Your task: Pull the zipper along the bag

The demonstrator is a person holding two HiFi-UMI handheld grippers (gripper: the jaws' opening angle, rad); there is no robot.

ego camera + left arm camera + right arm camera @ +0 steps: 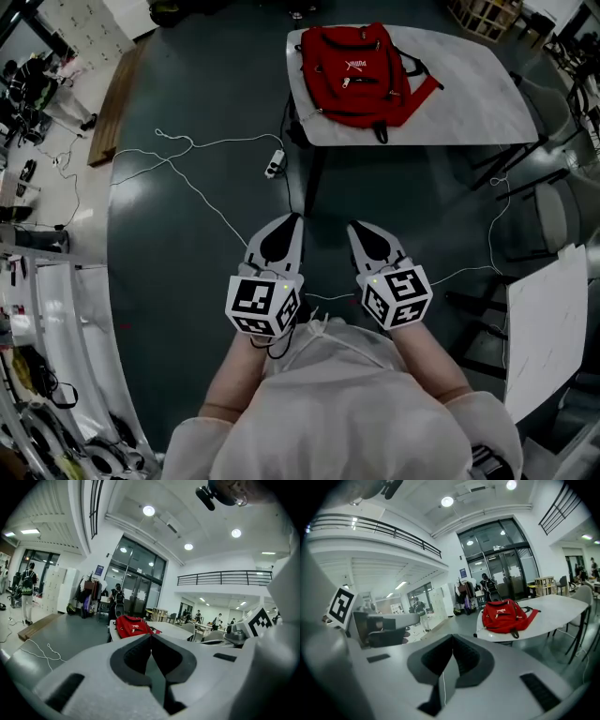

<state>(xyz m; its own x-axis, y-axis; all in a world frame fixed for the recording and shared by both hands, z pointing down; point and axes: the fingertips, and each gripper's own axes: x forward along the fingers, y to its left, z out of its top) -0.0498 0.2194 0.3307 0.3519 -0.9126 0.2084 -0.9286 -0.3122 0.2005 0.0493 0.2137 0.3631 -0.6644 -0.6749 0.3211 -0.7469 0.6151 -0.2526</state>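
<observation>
A red backpack (359,73) lies on a white table (469,84) far ahead, with silver zipper pulls on its front. It also shows small in the left gripper view as the backpack (132,626) and larger in the right gripper view as the backpack (504,616). My left gripper (296,217) and right gripper (352,226) hang side by side over the dark floor, well short of the table. Both are shut with nothing between the jaws.
White cables (197,178) and a power strip (274,165) trail across the floor between me and the table. Chairs (553,103) stand at the table's right. A white board (544,328) lies at the right. People stand in the distance.
</observation>
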